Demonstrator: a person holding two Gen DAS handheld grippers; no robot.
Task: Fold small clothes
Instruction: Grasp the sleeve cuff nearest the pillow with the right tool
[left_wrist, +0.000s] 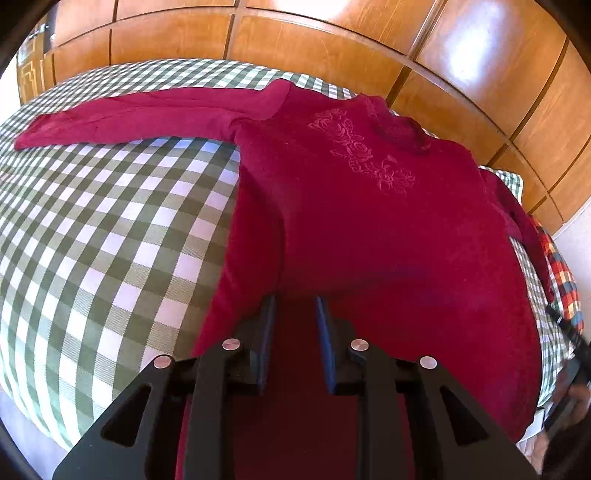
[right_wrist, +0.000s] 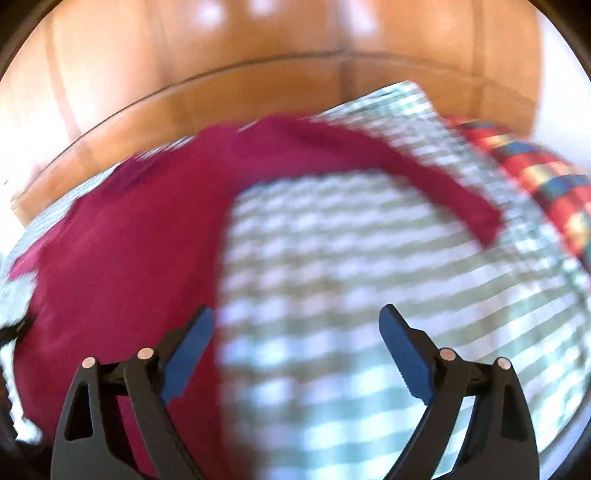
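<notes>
**Red top spread flat on the checked bed, left gripper at its hem**

A dark red long-sleeved top lies face up on a bed covered with a green-and-white checked sheet. Its neck points toward the wooden panelled wall behind the bed, and a tone-on-tone rose embroidery sits on the chest. One sleeve stretches straight out to the left across the checks; the other sleeve runs down along the right side of the body, close to a multicoloured plaid cloth at the edge of the bed.

The left gripper is over the bottom of the top, its blue-padded fingers drawn close with only a narrow gap between them. Red fabric fills that gap and lies under the tool, but whether the pads are actually pinching cloth cannot be told from this angle.

The right wrist view is heavily motion-blurred. The right gripper is spread wide — its blue pads stand well apart and nothing lies between them. The left-hand pad sits over the edge of the top, while the other is over bare checked sheet. From here the near sleeve curves across the sheet toward the plaid cloth, its cuff ending just short of it
</notes>
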